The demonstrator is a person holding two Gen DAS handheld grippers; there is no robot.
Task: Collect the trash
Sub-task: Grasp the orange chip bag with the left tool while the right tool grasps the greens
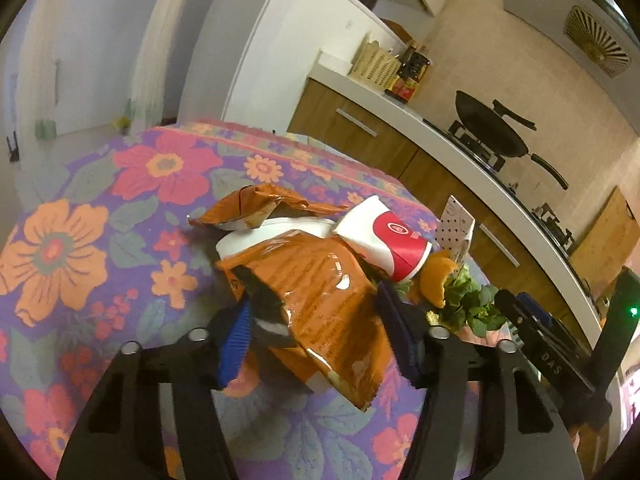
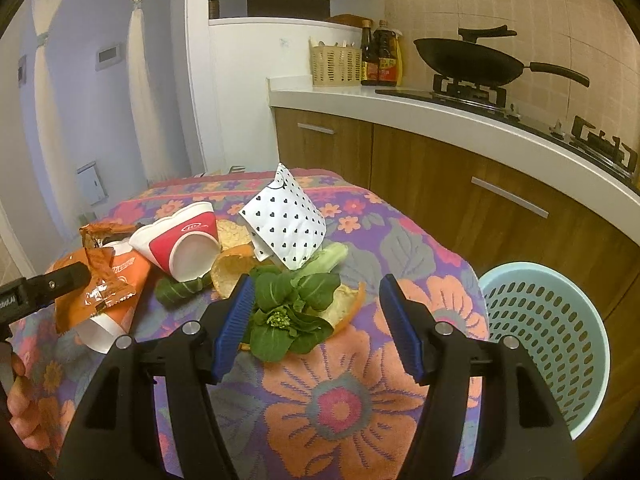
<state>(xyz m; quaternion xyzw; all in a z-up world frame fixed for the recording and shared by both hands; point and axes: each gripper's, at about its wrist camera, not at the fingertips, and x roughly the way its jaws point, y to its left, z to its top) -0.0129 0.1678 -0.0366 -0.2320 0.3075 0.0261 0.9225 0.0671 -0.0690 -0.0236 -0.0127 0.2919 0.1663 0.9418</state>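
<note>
My left gripper (image 1: 316,332) closes on the orange snack wrapper (image 1: 320,304) between its fingers; my right gripper (image 2: 320,328) stands wide, leafy greens (image 2: 288,312) between its fingers, untouched.

Two cups (image 2: 182,246) — one basket (image 2: 548,344)

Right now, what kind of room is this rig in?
Most likely a home kitchen: a black wok sits on a gas stove set in a white counter, with sauce bottles beside it and wood-fronted cabinets below. Trash lies on a flowered tablecloth.
</note>
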